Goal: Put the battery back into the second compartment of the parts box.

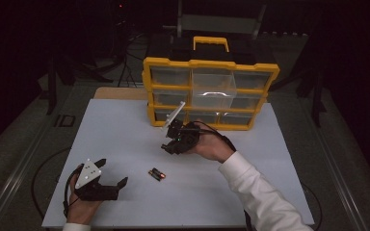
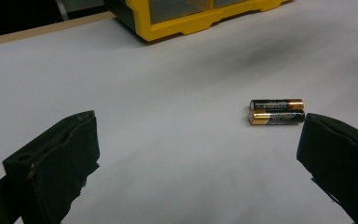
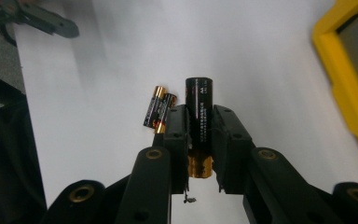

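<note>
Two black-and-gold batteries (image 1: 156,174) (image 2: 276,111) (image 3: 158,109) lie side by side on the white table (image 1: 125,144). A third battery (image 3: 200,119) is clamped between the pads of my right gripper (image 3: 199,122), which is shut on it and held above the table in front of the organizer (image 1: 211,91); in the high view that right gripper (image 1: 169,144) is at the table's middle. Low at the front left rests my left gripper (image 1: 112,174) (image 2: 198,154), jaws wide open and empty, with the two batteries just beyond its right jaw.
A yellow-framed organizer with clear drawers stands at the back of the table; one upper middle drawer (image 1: 213,90) sticks out. Its yellow edge (image 3: 349,88) is on the right in the right gripper view. Dark floor surrounds the table.
</note>
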`<state>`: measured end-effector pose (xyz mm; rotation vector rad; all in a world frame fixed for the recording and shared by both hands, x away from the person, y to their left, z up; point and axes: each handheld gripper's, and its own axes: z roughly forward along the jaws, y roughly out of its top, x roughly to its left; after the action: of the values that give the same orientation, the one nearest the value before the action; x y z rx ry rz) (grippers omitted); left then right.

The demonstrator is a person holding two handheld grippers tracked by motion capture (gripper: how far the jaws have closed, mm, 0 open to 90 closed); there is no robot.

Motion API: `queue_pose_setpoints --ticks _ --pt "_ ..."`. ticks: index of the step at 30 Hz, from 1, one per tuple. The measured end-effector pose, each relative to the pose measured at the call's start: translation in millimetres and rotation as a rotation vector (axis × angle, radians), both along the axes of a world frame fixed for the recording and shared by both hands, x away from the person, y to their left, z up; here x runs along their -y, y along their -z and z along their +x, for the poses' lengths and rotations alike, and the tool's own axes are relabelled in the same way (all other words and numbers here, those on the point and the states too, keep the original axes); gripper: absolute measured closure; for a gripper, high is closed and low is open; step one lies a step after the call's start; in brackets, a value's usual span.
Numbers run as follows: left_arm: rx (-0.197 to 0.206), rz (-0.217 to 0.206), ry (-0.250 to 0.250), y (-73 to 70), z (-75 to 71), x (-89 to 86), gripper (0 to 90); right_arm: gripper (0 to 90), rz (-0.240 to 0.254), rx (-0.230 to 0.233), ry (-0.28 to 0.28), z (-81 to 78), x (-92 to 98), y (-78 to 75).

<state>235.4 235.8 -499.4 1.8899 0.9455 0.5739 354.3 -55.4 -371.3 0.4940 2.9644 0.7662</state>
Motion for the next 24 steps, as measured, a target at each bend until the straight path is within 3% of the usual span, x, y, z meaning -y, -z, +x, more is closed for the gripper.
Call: queue_pose_setpoints --ticks 2,3,5,10,24 --pt "-0.001 0.001 0.003 0.2 0.2 0.5 0.0 76.7 0.011 0.005 0.002 -0.2 3.2 -9.3" --pt "-0.001 0.001 0.004 0.3 0.2 0.8 0.0 76.7 0.020 0.028 0.008 0.0 7.2 -21.3" --pt "-0.003 0.001 0.004 0.6 0.4 1.2 0.0 76.7 0.025 0.032 0.010 0.2 8.5 -25.0" --pt "-0.006 0.001 0.005 0.9 0.7 1.4 0.0 76.7 0.045 0.070 0.031 3.2 18.1 -52.8" --pt "-0.010 0.002 0.005 1.3 1.0 1.7 0.0 76.7 0.135 0.108 0.132 25.6 42.0 -108.3"
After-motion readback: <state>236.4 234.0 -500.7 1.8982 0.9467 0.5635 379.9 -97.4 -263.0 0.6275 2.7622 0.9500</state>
